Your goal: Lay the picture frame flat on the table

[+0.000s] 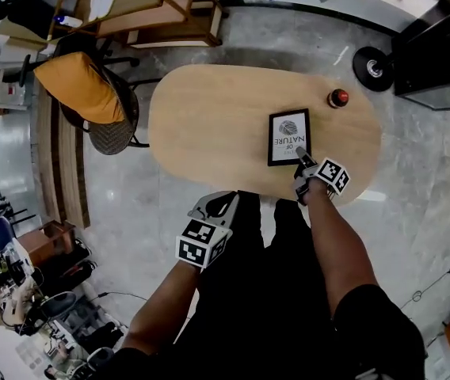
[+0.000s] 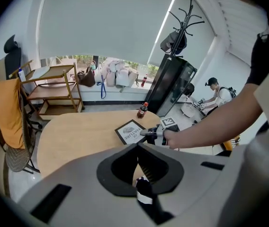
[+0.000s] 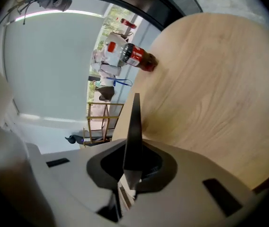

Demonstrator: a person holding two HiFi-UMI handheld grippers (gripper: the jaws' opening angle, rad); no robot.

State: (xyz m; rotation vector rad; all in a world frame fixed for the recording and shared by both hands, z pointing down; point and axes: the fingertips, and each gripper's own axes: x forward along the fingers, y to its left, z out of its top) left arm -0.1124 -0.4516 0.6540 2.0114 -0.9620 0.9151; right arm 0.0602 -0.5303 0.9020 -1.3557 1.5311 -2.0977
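The black picture frame [image 1: 287, 137] with a white print lies flat on the oval wooden table [image 1: 209, 117], near its right end. My right gripper [image 1: 303, 159] is shut on the frame's near right corner. In the right gripper view the frame [image 3: 133, 126] shows edge-on as a thin dark blade rising from the closed jaws [image 3: 127, 174], with the tabletop beside it. The left gripper view shows the frame [image 2: 130, 131] with the right gripper [image 2: 147, 133] at its corner. My left gripper [image 1: 219, 203] hangs off the table's near edge, shut with nothing in it [image 2: 139, 167].
A small dark bottle with a red label [image 1: 337, 97] stands beyond the frame near the table's far right edge. A chair draped in orange cloth [image 1: 82, 85] sits at the table's left end, with a wooden cart [image 1: 146, 10] behind it. My legs press against the near edge.
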